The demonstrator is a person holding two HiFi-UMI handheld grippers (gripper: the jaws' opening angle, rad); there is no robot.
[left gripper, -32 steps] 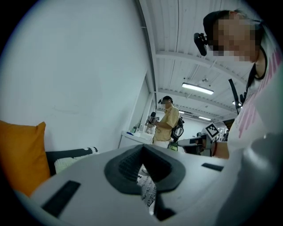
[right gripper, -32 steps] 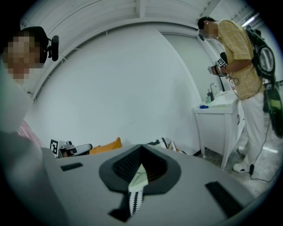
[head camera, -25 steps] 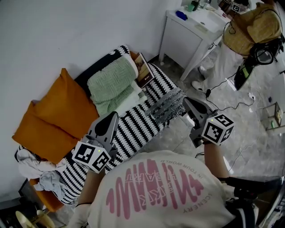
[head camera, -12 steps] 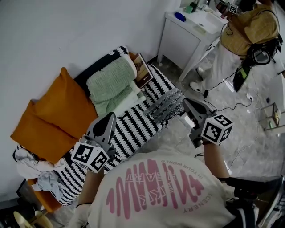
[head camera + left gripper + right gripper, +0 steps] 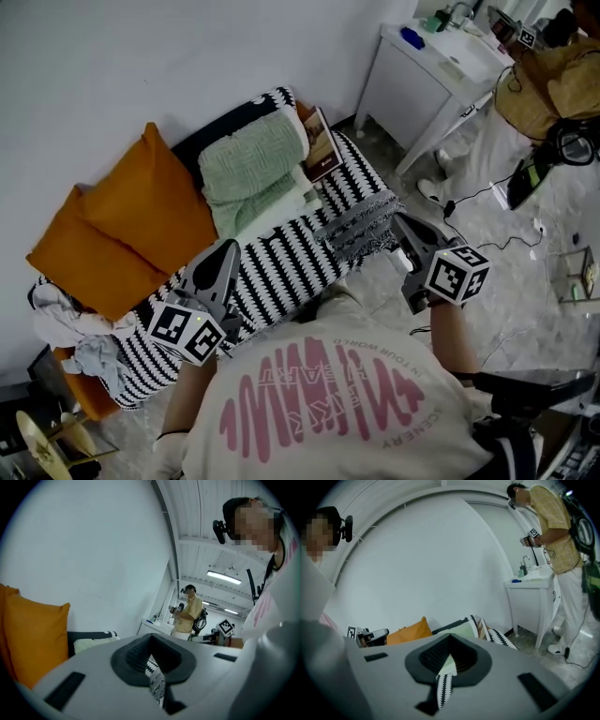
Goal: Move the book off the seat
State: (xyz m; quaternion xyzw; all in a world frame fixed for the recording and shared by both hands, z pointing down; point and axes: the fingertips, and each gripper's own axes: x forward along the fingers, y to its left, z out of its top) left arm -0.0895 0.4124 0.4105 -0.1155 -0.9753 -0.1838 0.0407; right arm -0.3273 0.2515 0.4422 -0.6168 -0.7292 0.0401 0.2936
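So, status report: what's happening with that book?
Left tool, right tool shut, empty. Book untouched, propped against green blanket on seat. Nothing blocking it.

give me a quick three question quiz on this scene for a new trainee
1. True or false: the book lies on the floor.
2. What lies right beside the book? A orange cushion, B green blanket, C white table.
3. Fill in: the right gripper has its jaws ___ and holds nothing.
Key: 1 false, it is on the striped seat; 2 B; 3 shut.
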